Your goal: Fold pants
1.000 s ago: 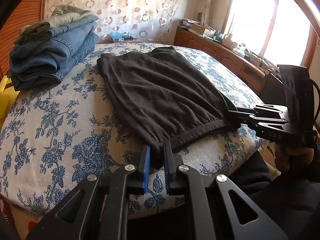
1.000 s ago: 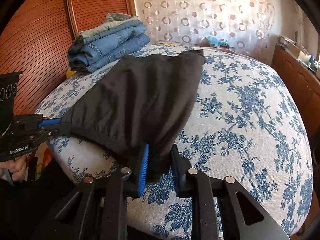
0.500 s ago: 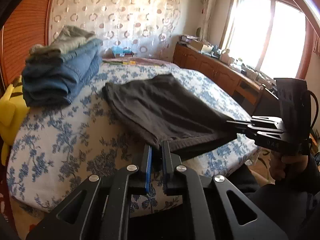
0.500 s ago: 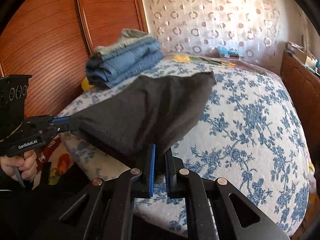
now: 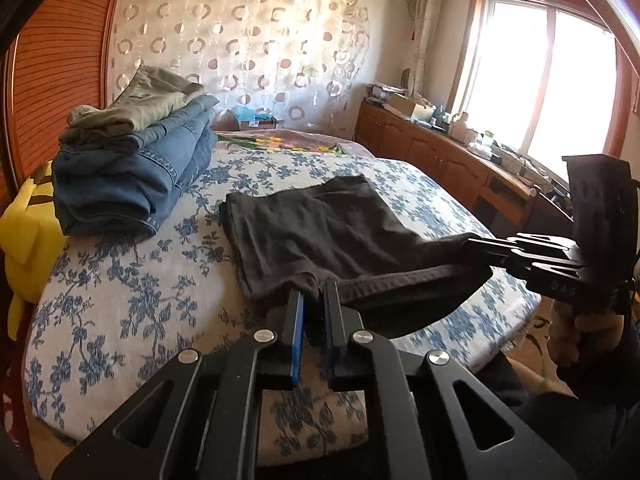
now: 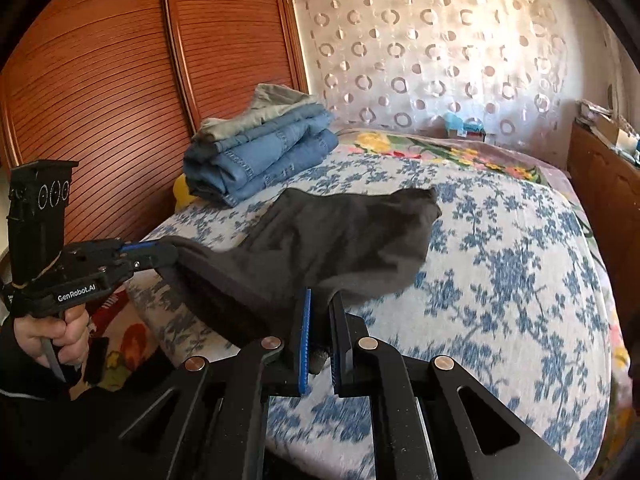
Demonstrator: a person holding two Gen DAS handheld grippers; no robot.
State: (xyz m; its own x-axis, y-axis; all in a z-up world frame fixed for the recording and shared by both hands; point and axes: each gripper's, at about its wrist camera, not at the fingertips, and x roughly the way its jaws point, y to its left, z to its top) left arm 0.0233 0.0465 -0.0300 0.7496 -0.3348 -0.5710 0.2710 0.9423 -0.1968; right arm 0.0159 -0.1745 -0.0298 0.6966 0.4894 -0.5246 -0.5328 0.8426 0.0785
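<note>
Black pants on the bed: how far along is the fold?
Done: a stack of folded blue jeans sits at the bed's far corner. In hand: the left hand-held gripper and right hand-held gripper each pinch a waistband corner of the dark black fabric pants, lifted off the floral bedspread; the far end lies flat. Left: carry the waistband over to fold.

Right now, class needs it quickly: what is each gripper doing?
Left gripper: closed on the waistband of the dark pants.
Right gripper: closed on the same waistband, at the other end.
</note>
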